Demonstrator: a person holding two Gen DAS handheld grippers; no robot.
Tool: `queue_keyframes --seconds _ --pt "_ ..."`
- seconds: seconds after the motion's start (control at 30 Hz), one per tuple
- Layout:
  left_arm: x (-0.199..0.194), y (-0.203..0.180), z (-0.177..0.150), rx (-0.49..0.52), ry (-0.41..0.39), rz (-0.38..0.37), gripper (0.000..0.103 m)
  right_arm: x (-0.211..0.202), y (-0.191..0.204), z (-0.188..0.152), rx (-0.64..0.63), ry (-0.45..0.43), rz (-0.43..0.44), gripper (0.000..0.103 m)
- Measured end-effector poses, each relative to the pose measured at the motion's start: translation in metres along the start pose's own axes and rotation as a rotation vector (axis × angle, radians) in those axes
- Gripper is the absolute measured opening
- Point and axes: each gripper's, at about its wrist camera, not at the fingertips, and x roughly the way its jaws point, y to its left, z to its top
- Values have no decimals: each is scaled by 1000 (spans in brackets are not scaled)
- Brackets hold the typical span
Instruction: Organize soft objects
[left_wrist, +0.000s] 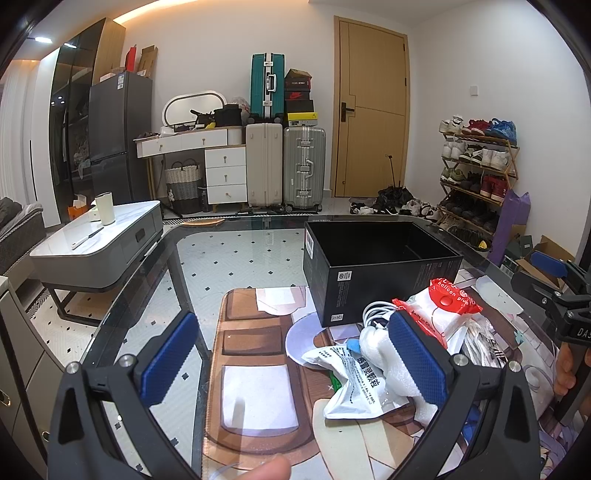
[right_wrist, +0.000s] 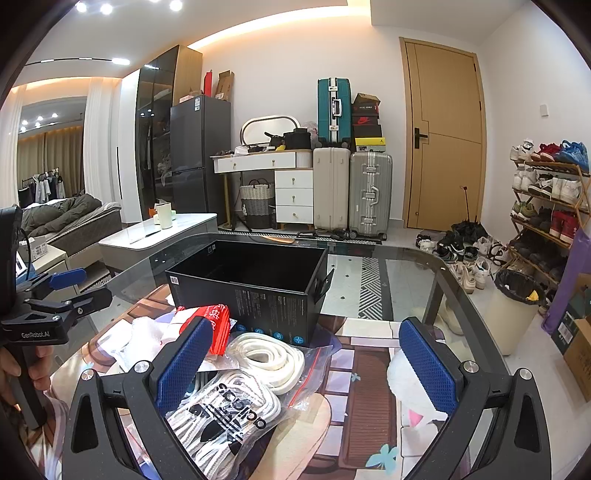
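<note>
A pile of soft packets lies on the printed mat on a glass table (left_wrist: 155, 258). It holds a white printed pouch (left_wrist: 351, 384), white foam (left_wrist: 384, 354), a red-and-white balloon glue bag (left_wrist: 447, 310), a clear bag of white rope (right_wrist: 269, 358) and a bag of black-and-white laces (right_wrist: 229, 417). An empty black box (left_wrist: 376, 266) stands behind the pile, also in the right wrist view (right_wrist: 251, 284). My left gripper (left_wrist: 295, 358) is open, left of the pile, above the mat. My right gripper (right_wrist: 306, 365) is open above the rope and laces bags.
The printed mat (left_wrist: 258, 369) covers the table's near part. A white trash bin (right_wrist: 513, 310) stands beside the table at the right. A grey coffee table (left_wrist: 96, 243) stands to the left. Suitcases, a dresser and a shoe rack line the far walls.
</note>
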Motion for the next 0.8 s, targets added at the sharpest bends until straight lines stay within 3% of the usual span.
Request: queue_keyframes --seconds 0.53,0.7,0.8 --pt "0 -1 1 6 7 -15 103 2 -3 -1 13 -7 4 103" --pt "2 -7 0 39 18 -38 103 -1 -2 -2 1 -18 -12 103" --pt "2 -13 -1 70 32 -61 103 4 0 -2 8 19 24 103"
